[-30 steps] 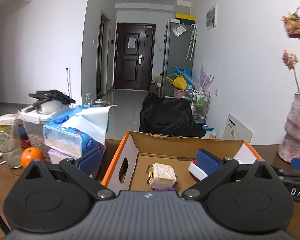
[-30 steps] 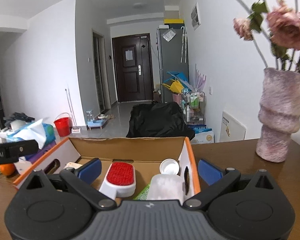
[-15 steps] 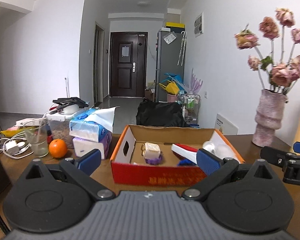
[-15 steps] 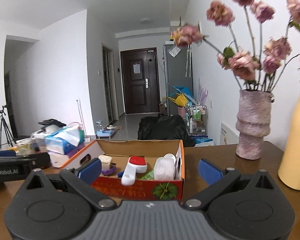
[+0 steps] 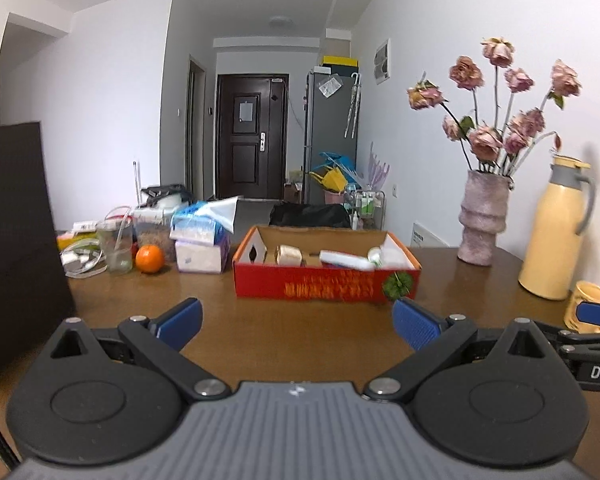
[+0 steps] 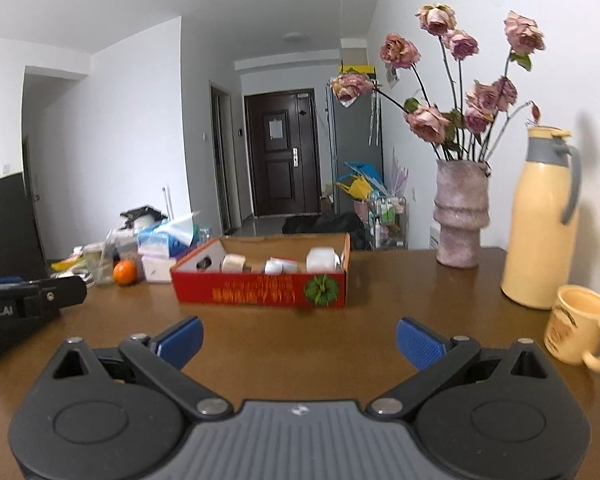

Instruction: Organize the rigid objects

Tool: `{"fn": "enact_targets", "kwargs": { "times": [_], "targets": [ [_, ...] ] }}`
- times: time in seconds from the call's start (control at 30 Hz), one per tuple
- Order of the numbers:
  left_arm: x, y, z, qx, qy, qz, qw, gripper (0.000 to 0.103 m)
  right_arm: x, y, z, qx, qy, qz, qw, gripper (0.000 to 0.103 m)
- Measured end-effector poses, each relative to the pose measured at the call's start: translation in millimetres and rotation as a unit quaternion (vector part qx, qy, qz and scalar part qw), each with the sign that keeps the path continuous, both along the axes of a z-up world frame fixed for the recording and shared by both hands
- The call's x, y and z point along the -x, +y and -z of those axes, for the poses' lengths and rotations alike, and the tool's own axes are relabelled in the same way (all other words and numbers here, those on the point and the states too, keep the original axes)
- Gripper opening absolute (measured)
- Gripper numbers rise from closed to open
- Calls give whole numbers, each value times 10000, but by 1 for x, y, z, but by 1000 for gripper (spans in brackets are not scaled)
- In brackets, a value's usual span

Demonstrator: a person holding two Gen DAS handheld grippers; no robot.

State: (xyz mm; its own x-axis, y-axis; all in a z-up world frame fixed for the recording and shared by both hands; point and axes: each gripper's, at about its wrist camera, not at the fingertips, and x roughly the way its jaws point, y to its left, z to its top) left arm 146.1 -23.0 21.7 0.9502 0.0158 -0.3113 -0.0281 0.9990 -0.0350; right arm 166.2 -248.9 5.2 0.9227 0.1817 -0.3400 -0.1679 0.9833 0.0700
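Two grippers hover low over a brown wooden surface (image 5: pixel 292 332), each with its blue-padded fingers spread wide apart and nothing between them: the left gripper (image 5: pixel 296 322) and the right gripper (image 6: pixel 299 340). Well ahead of both sits the red cardboard box (image 5: pixel 326 286), open-topped with plain brown inner walls and an oval hand-hole in its left end. Inside it lie the rigid objects (image 5: pixel 340 258): a pale squarish block, a white-and-red brush-like piece and a white rounded container, partly hidden by the front wall.

Left of the box stand stacked tissue packs (image 5: pixel 200 240), an orange (image 5: pixel 149 258) and a clear glass (image 5: pixel 116 246), with clutter behind them. A dark flat panel (image 5: pixel 16 240) stands upright at the left edge. To the right, a ridged, rough pink vase (image 5: pixel 482 220) holds dried roses; beside it stands a smooth cream thermos (image 5: pixel 552 228) with a grey handle, and near the right gripper a cream mug (image 6: pixel 578 322).

Between the fingers and the box the wood lies bare, a broad open stretch; the far edge runs behind the box and vase.
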Motion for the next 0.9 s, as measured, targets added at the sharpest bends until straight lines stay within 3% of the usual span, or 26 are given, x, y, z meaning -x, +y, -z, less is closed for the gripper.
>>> {"fn": "enact_targets", "kwargs": {
  "times": [0.33,0.9],
  "targets": [
    [64,-2,15,27,86,-1,10000,103,60,0,1,129,-30,12,9999,103],
    [76,6,9,126,26,-57,9999,103,73,6,-6,193,-121,6,9997,103]
  ]
}}
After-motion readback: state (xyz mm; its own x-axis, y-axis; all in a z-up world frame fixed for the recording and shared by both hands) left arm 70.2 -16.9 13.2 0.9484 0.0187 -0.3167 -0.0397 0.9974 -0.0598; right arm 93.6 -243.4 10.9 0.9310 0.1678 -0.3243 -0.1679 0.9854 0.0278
